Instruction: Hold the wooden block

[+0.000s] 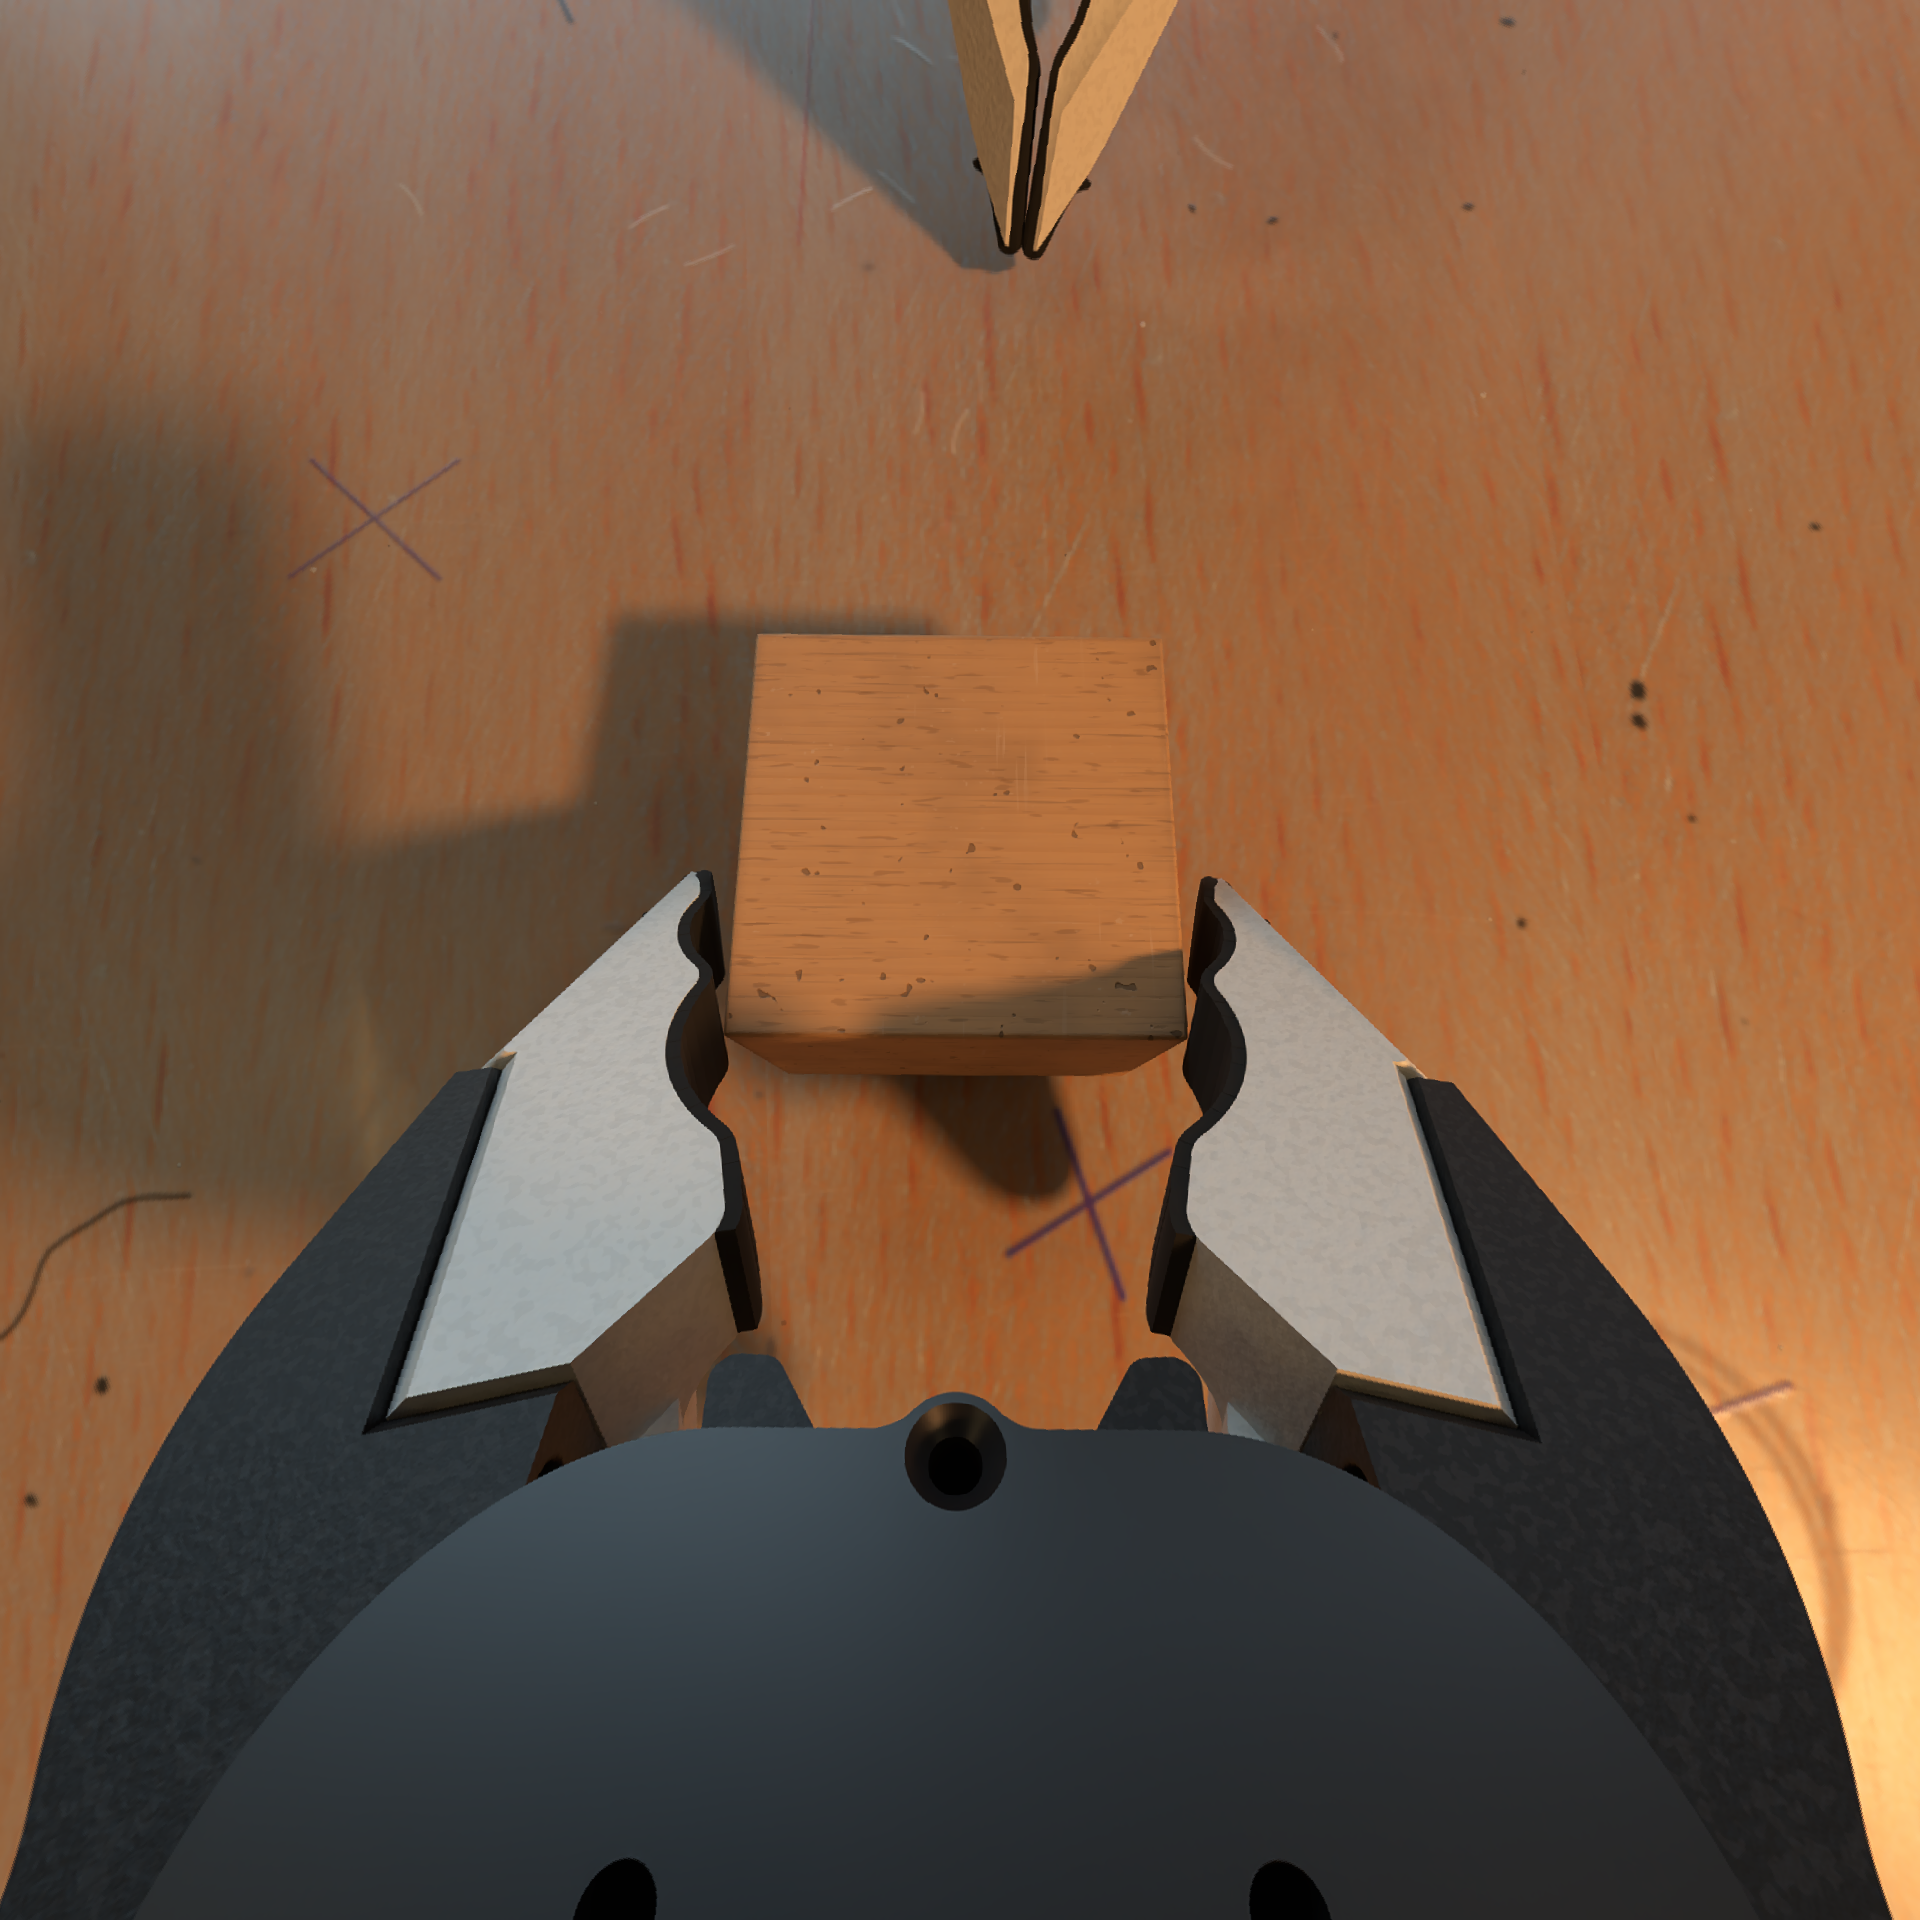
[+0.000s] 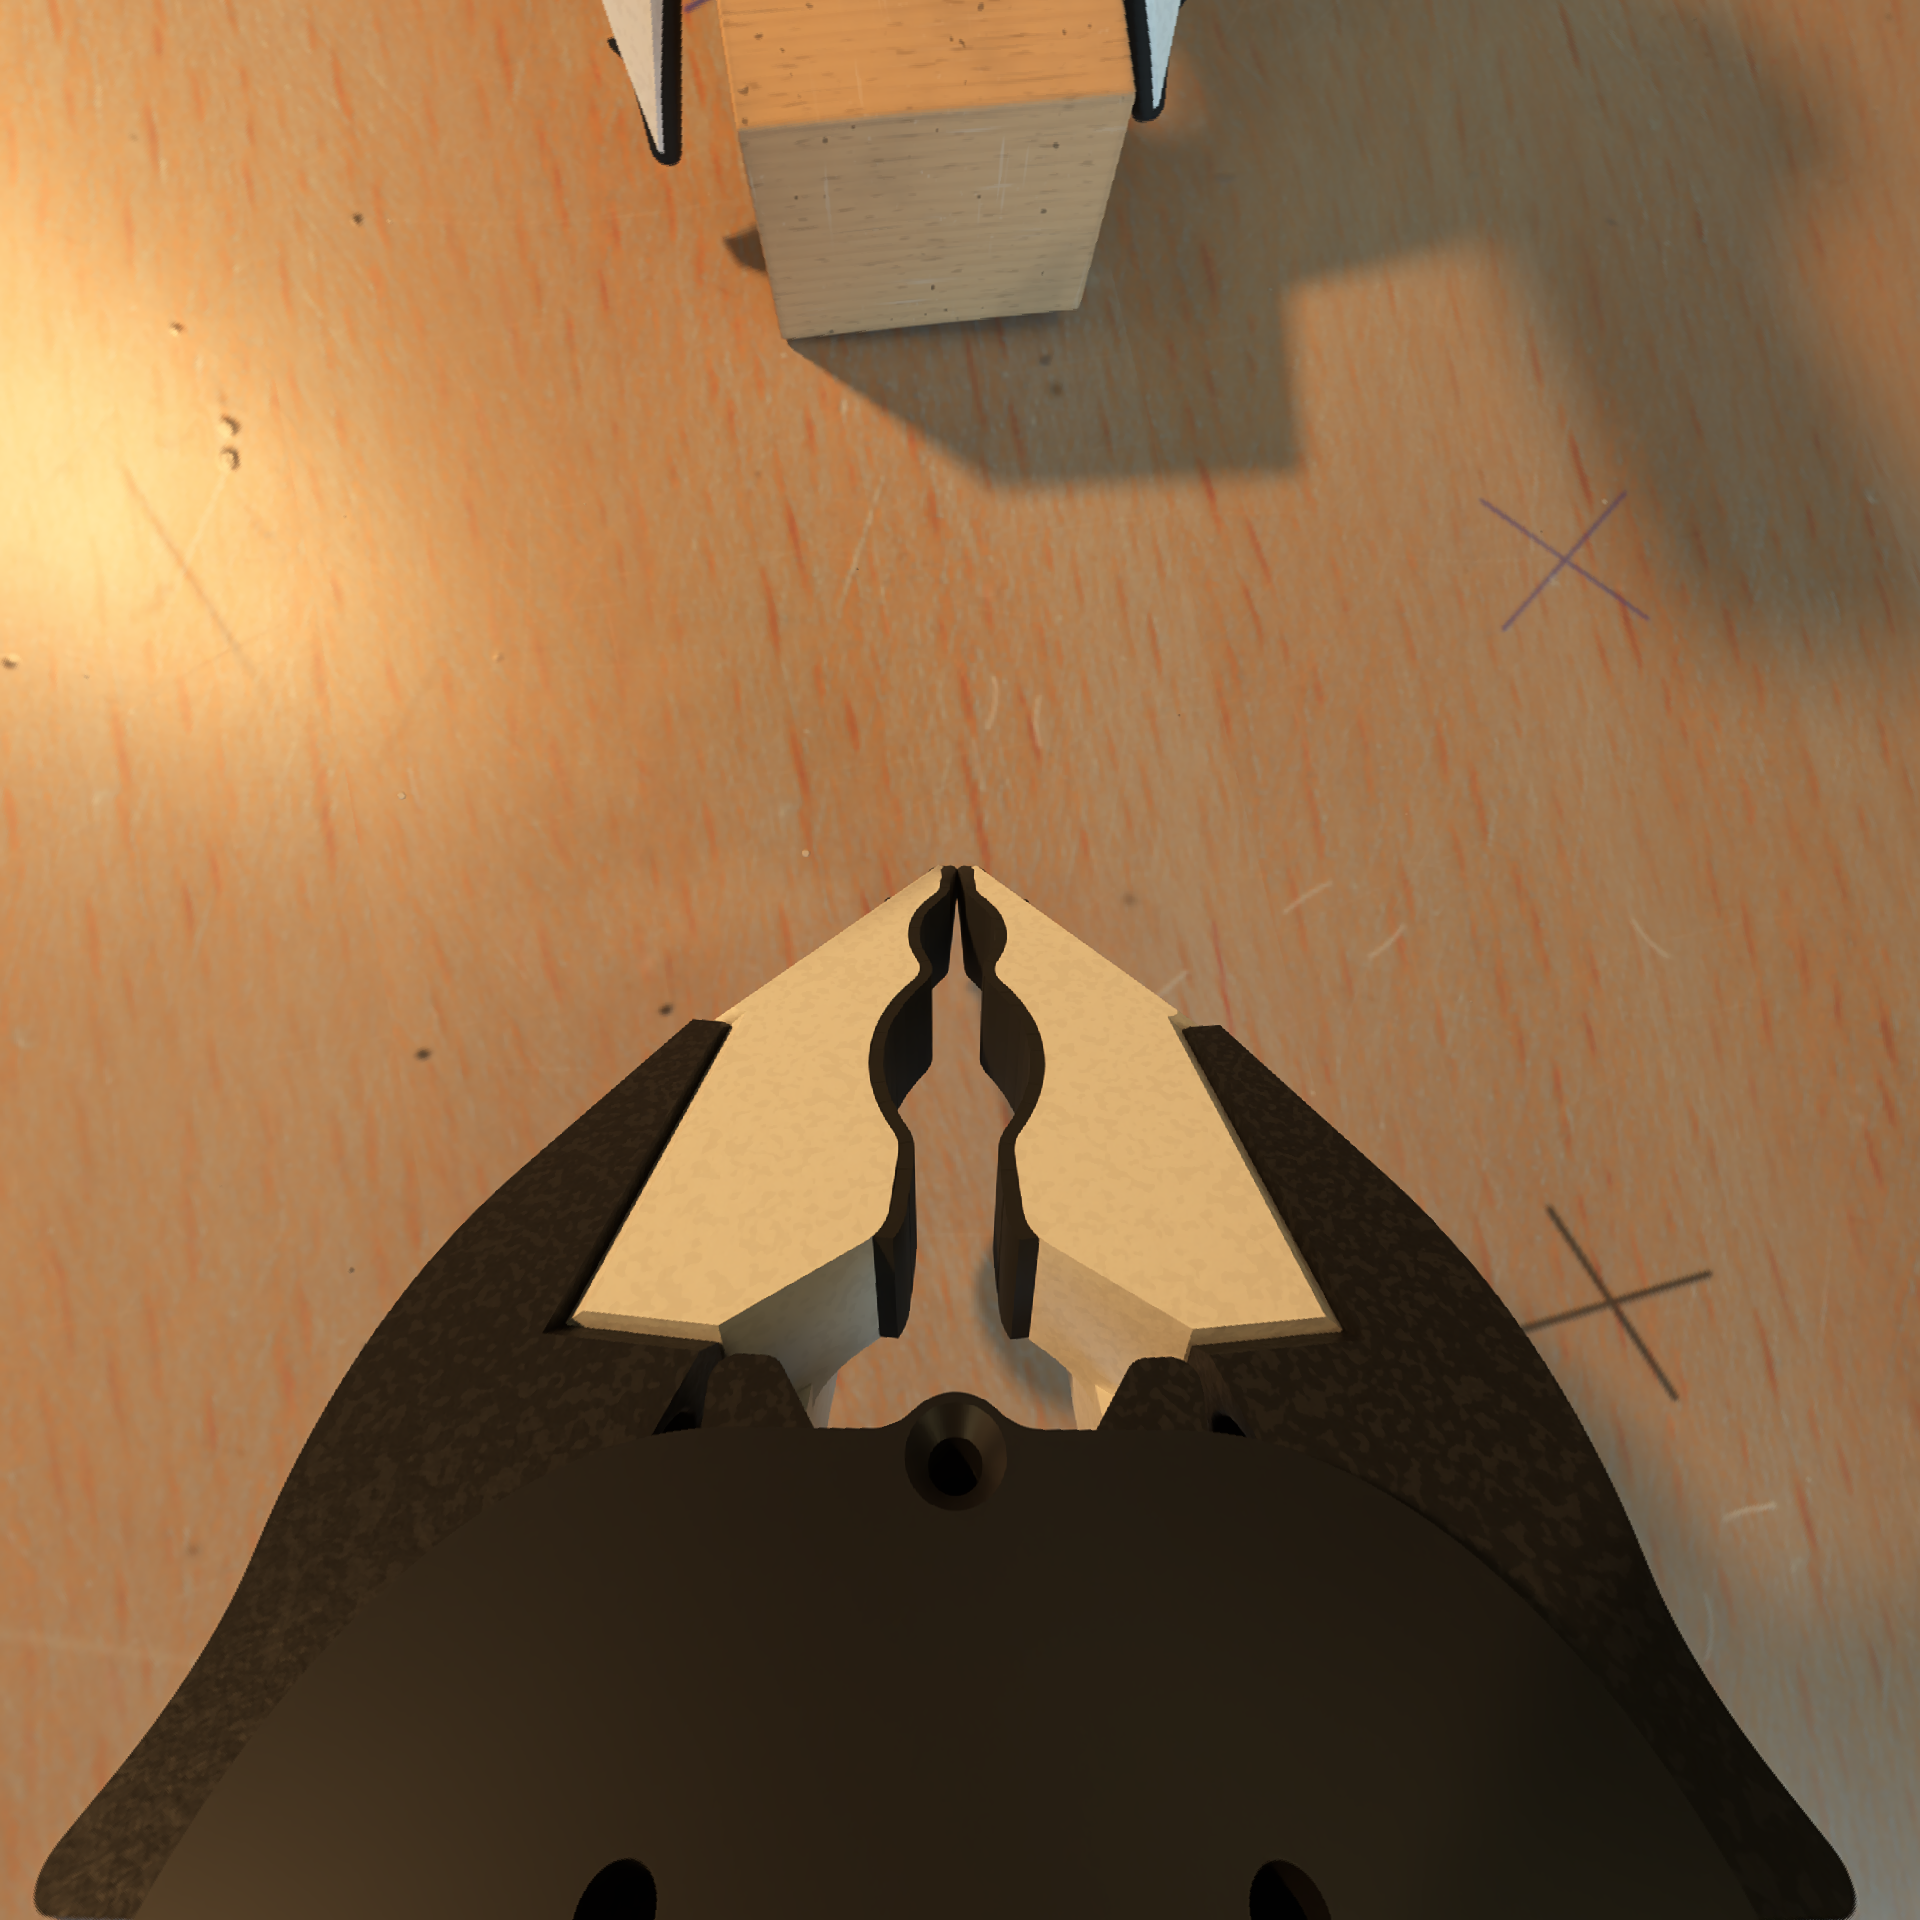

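The wooden block (image 1: 956, 831) is a light cube standing on the table. In the left wrist view my left gripper (image 1: 956, 883) is open and straddles its near end, with the pads close against both sides. In the right wrist view the block (image 2: 925, 208) is at the top. The left gripper's fingers (image 2: 655, 104) flank it there, and a narrow gap shows on the left side. My right gripper (image 2: 956, 873) is shut and empty, low over the table and well short of the block. It also shows at the top of the left wrist view (image 1: 1020, 249), pointing toward the block.
The wooden tabletop (image 1: 1455, 520) carries faint pencil crosses, one left of the block (image 1: 374, 520), one under my left gripper (image 1: 1086, 1205) and two right of my right gripper (image 2: 1564, 561) (image 2: 1610, 1304). Shadows of the grippers fall beside the block.
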Robot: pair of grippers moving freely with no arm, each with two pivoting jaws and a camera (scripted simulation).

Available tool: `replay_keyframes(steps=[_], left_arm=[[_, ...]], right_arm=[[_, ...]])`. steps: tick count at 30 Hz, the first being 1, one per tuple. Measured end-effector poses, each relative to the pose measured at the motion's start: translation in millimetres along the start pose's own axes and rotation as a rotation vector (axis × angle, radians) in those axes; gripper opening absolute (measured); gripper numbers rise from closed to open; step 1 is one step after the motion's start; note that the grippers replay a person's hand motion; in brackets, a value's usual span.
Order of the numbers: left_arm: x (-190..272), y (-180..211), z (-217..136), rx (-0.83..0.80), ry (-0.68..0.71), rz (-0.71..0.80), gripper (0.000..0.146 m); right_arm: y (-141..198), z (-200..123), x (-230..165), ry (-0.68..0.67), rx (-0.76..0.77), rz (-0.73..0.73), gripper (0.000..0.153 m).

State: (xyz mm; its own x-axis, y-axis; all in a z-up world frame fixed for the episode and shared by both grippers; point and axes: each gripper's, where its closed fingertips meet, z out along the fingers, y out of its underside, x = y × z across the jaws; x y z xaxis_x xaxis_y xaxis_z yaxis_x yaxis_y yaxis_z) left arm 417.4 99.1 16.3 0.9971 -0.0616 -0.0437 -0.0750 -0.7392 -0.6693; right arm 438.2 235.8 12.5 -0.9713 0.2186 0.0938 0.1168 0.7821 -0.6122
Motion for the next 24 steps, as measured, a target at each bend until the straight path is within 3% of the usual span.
replay_keyframes(steps=[4, 6, 9, 14, 19, 24], left_arm=[[-1, -1, 0, 0.039, 0.007, -0.017, 0.091], [-1, -1, 1, 0.045, -0.002, -0.012, 0.091], [-3, -2, 2, 0.055, -0.014, -0.012, 0.091], [-6, -4, 4, 0.079, -0.035, -0.013, 0.091], [-8, -4, 4, 0.081, -0.045, -0.021, 0.091], [-9, -3, 4, 0.065, -0.046, -0.017, 0.091]], right_arm=[[1, -4, 1, -0.019, 0.01, -0.02, 0.0], [4, -9, 2, -0.013, 0.011, -0.018, 0.017], [6, -12, 3, 0.015, 0.018, -0.017, 0.023], [6, -5, 7, 0.039, 0.001, -0.016, 0.022], [3, -1, 8, 0.017, 0.001, -0.006, 0.006], [3, -1, 8, 0.052, -0.006, -0.023, 0.004]])
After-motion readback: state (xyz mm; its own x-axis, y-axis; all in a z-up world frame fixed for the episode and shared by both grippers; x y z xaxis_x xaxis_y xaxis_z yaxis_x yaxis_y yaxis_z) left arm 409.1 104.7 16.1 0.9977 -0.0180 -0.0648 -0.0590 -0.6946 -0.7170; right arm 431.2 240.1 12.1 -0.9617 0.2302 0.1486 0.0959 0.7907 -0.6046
